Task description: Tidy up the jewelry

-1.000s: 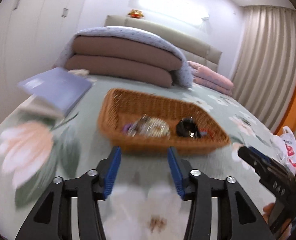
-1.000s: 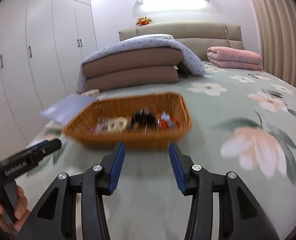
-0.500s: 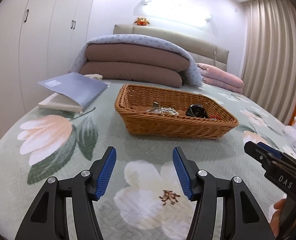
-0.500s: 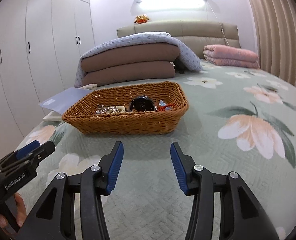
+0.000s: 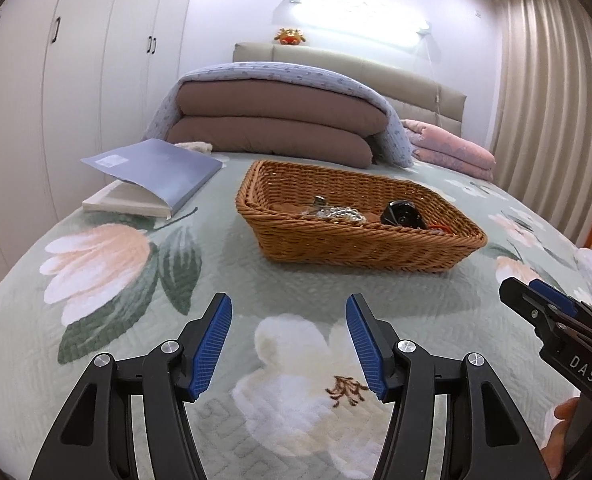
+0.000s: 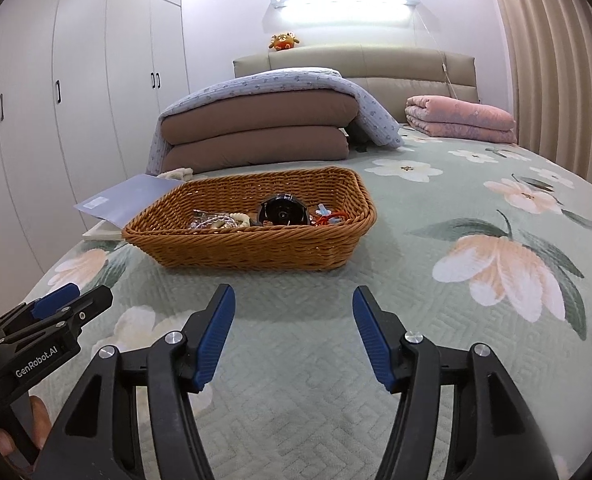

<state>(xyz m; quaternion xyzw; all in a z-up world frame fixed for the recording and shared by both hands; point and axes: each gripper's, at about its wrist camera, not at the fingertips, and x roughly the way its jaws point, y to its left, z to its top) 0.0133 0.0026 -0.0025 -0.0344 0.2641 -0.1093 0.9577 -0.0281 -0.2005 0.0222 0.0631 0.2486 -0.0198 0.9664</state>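
Floral bedspread [image 6: 435,320] covers the bed, wicker basket [image 6: 252,250] sits mid-bed w/ the jewelry [image 6: 216,221] piled inside next to a black round thing [image 6: 282,211]. Left gripper [image 5: 288,344] and right gripper [image 6: 292,338] both short of the basket, jaws apart w/ nothing between; both have just been opening.
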